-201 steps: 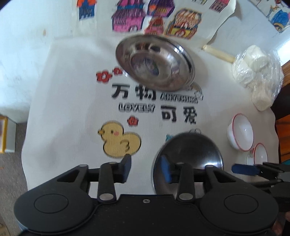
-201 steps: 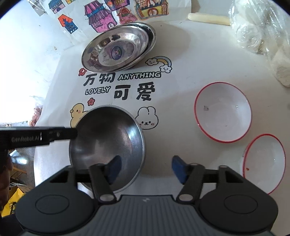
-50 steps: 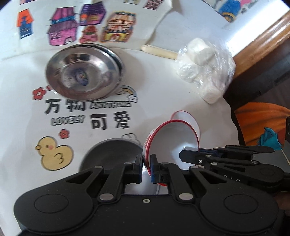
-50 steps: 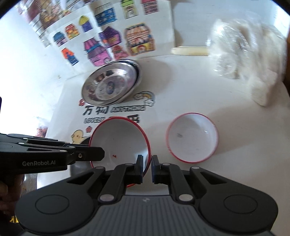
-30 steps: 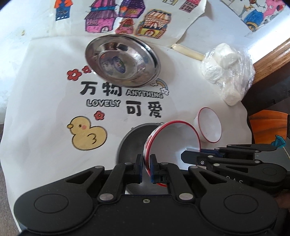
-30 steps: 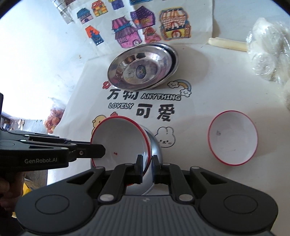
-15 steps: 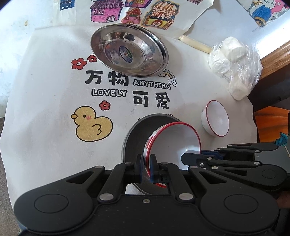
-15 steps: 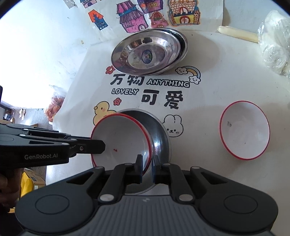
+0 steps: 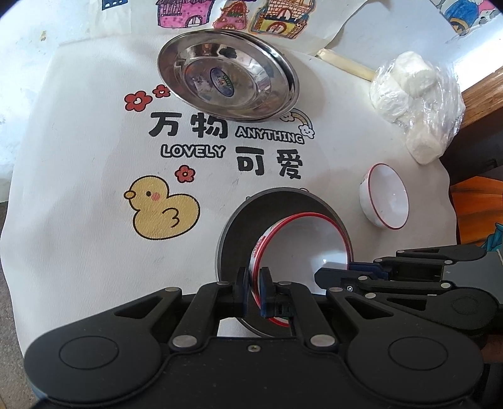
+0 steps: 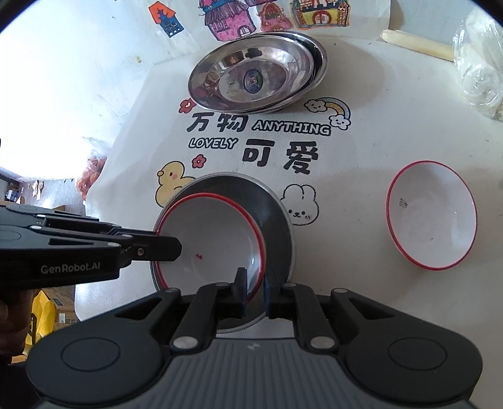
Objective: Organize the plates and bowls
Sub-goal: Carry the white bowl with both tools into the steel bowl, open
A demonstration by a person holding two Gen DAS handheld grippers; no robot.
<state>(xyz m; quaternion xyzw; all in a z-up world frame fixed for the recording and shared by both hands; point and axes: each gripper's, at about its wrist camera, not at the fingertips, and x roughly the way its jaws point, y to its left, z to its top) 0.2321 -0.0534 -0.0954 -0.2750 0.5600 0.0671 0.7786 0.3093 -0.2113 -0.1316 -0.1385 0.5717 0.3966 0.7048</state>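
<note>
Your left gripper (image 9: 254, 291) and right gripper (image 10: 254, 291) both pinch the rim of the same red-rimmed white bowl (image 10: 209, 242), one on its left edge, the other on its near right edge. You hold it tilted inside the dark metal bowl (image 10: 273, 217), which sits near you on the printed tablecloth (image 9: 78, 195). A second red-rimmed bowl (image 10: 432, 215) rests well apart to the right. The stacked steel plates (image 9: 228, 74) lie at the far side, by the coloured drawings (image 9: 226, 15).
</note>
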